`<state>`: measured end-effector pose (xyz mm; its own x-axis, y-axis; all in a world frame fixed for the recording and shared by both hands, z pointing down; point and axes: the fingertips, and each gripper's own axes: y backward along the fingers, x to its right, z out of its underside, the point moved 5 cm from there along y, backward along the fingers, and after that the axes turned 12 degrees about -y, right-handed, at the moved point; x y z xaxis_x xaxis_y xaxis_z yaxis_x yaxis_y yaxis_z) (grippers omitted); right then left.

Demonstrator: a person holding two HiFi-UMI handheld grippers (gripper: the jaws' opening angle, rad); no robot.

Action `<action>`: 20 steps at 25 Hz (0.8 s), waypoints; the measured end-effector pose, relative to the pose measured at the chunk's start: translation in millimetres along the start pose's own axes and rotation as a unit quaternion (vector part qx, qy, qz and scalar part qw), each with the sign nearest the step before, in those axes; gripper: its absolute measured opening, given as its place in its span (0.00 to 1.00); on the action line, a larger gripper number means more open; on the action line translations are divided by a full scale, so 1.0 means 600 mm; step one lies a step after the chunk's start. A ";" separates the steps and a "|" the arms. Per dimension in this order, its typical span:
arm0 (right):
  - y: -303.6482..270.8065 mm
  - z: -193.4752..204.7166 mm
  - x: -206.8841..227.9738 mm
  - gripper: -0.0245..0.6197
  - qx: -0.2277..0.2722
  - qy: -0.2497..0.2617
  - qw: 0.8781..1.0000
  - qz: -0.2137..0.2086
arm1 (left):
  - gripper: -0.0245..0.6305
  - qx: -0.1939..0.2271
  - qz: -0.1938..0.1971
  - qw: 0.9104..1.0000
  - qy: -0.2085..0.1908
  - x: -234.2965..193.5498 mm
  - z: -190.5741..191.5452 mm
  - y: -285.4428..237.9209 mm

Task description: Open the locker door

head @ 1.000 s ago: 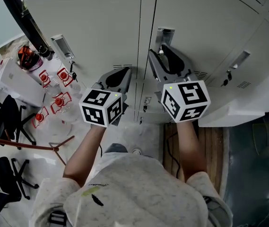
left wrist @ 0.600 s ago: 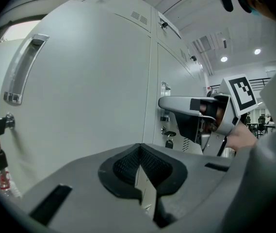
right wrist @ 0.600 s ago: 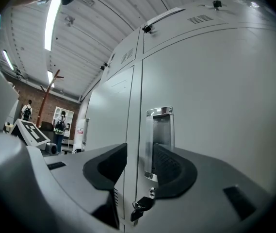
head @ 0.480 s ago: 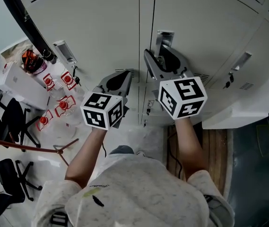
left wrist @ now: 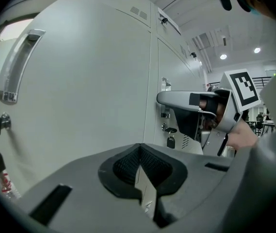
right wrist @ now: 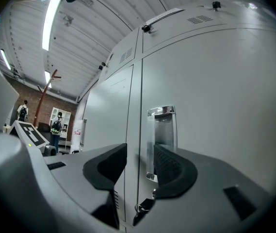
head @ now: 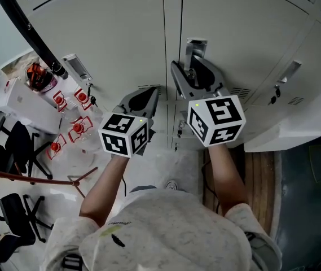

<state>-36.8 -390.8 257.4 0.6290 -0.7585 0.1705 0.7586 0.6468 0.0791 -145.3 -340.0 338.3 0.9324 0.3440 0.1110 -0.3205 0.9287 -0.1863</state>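
Left gripper [left wrist: 140, 171] points at the left door [left wrist: 79, 91], jaws together, empty. To its right, the right gripper [right wrist: 140, 166] has just been opening; its jaws stand apart with the handle [right wrist: 161, 125] between them, unclamped. The locker door [right wrist: 225, 106] behind is closed.

The person wears a pale grey T-shirt [head: 171, 230], heathered with fine dark flecks and softly creased; its short sleeves, the left sleeve [head: 64, 230] and the right sleeve [head: 242, 216], leave the forearms bare; on the T-shirt's left chest sits a small yellow-green script mark [head: 114, 226], with a dark leaf-shaped mark [head: 115, 239] just beside it; a dark strap with a pale buckle [head: 68, 259] shows at the T-shirt's left shoulder edge; beyond the T-shirt's hem, a grey-blue trouser knee [head: 140, 188] and a light shoe tip [head: 172, 184]
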 end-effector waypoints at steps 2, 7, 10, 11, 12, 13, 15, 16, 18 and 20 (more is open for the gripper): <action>-0.001 0.000 -0.003 0.27 0.001 0.000 1.000 0.011 | 0.05 -0.002 0.005 1.000 0.000 0.000 0.003 0.001; 0.003 0.002 -0.013 0.30 0.002 0.000 1.000 0.027 | 0.05 -0.005 0.018 1.000 0.003 0.000 0.010 0.007; 0.011 0.002 -0.018 0.30 0.003 -0.004 0.999 0.036 | 0.05 -0.007 0.027 1.000 0.001 0.002 0.008 0.016; 0.015 0.001 -0.021 0.30 0.005 -0.006 0.999 0.040 | 0.05 -0.006 0.029 1.000 0.001 0.002 0.007 0.019; 0.019 0.001 -0.022 0.30 0.008 -0.008 0.999 0.043 | 0.05 -0.005 0.032 0.999 0.000 0.002 0.006 0.021; 0.025 0.001 -0.024 0.30 0.011 -0.009 0.999 0.046 | 0.05 -0.003 0.034 0.999 -0.001 0.003 0.005 0.024; 0.036 0.001 -0.029 0.30 0.015 -0.008 0.999 0.052 | 0.05 -0.001 0.040 0.999 0.000 0.006 0.004 0.028; 0.041 0.002 -0.033 0.30 0.015 -0.006 0.998 0.053 | 0.05 0.000 0.044 0.999 0.002 0.009 0.004 0.030; 0.052 0.002 -0.038 0.30 0.013 -0.005 0.998 0.054 | 0.05 0.003 0.053 0.999 0.003 0.017 0.001 0.032; 0.063 0.001 -0.043 0.30 0.013 -0.003 0.998 0.055 | 0.05 0.006 0.065 0.998 0.000 0.028 -0.001 0.032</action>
<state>-24.2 -346.8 256.4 0.7065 -0.6827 0.1863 0.6809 0.7275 0.0843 -135.8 -316.4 335.7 0.8829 0.4615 0.0870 -0.4404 0.8780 -0.1877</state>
